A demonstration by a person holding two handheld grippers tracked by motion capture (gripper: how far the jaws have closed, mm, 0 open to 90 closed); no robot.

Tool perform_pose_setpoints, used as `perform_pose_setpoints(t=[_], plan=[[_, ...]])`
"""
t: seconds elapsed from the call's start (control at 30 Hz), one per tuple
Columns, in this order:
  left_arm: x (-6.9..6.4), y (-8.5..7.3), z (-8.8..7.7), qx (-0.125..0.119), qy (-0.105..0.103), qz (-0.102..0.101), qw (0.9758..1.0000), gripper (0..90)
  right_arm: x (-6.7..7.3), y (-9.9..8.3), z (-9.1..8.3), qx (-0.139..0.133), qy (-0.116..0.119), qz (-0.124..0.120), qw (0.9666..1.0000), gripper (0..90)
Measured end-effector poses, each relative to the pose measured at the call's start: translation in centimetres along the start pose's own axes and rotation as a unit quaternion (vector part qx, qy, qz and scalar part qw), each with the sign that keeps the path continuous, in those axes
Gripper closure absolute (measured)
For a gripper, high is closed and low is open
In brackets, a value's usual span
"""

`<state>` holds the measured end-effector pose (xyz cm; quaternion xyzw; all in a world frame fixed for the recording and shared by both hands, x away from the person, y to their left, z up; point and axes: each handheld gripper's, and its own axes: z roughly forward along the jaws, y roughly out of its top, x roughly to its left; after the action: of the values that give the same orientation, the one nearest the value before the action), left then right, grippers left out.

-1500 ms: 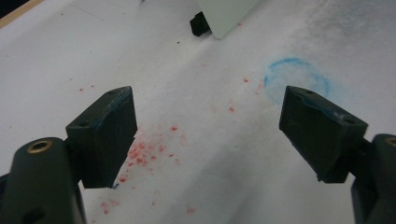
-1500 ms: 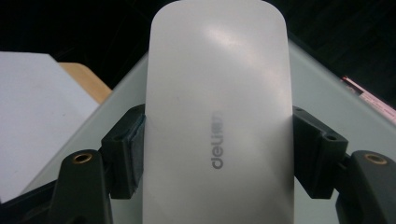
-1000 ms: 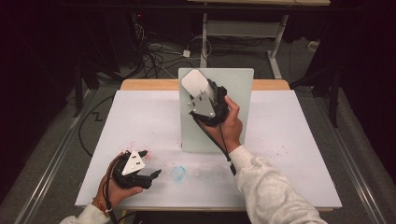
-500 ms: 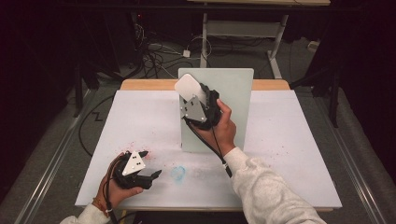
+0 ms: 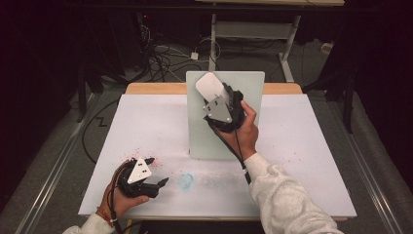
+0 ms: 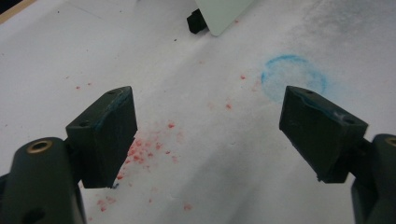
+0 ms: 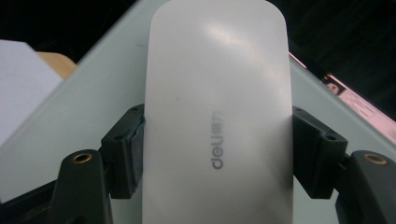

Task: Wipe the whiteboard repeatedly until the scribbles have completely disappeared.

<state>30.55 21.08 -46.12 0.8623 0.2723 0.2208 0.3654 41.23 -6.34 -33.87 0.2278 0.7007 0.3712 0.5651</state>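
A white oblong eraser (image 5: 209,86) marked "deli" (image 7: 217,107) is pressed flat against an upright pale board (image 5: 248,122) that stands at the middle of the table. My right gripper (image 5: 214,95) is shut on the eraser's two long sides (image 7: 217,144), held up near the board's top left part. My left gripper (image 5: 157,170) rests low over the table's front left, open, with nothing between its jaws (image 6: 208,130).
The white table top (image 5: 146,122) carries red specks (image 6: 140,149) under the left gripper and a faint blue ring mark (image 6: 293,77) just to its right. The board's black foot (image 6: 196,22) sits on the table. Cables lie on the floor behind the table.
My right gripper slid the eraser a little left across the board, then back right and slightly up. The left gripper has stayed put.
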Motion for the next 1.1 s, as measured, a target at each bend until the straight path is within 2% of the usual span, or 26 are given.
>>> perform_pose_setpoints(t=[0.17, 0.3, 0.47, 0.63, 0.77, 0.9, 0.97, 1.1], plan=[[0.0, 0.1, 0.1, 0.000, 0.000, 0.000, 1.0000, 18.5, -1.5, -0.2, -0.1, 0.001, -0.013, 0.027, 0.9995, 30.8], [-0.1, 0.1, 0.2, 0.000, -0.001, 0.002, 1.0000, 18.5, -1.2, 0.0, -0.1, 0.000, -0.018, 0.029, 0.9994, 30.8], [0.0, 0.0, 0.2, 0.001, -0.001, 0.000, 1.0000, 18.5, 0.4, 0.3, 0.2, -0.003, 0.004, 0.026, 0.9996, 30.8], [0.0, 0.0, 0.1, 0.000, -0.001, 0.003, 1.0000, 18.5, 3.0, -0.1, 0.2, -0.006, 0.017, -0.009, 0.9998, 30.8], [0.0, 0.0, 0.0, 0.000, 0.001, 0.000, 1.0000, 18.5, 3.8, -0.6, 0.0, -0.005, 0.021, -0.017, 0.9996, 30.8], [0.1, 0.0, 0.0, 0.000, 0.001, 0.000, 1.0000, 18.5, 3.6, -0.3, 0.0, -0.002, 0.029, -0.024, 0.9993, 30.8], [0.1, 0.0, 0.0, 0.001, 0.001, 0.000, 1.0000, 18.5, 3.4, -0.1, 0.1, -0.003, 0.026, -0.020, 0.9995, 30.8], [0.1, -0.1, 0.1, 0.004, 0.001, 0.000, 1.0000, 18.5, 2.1, 1.3, 0.7, -0.009, 0.022, -0.013, 0.9996, 30.8]])
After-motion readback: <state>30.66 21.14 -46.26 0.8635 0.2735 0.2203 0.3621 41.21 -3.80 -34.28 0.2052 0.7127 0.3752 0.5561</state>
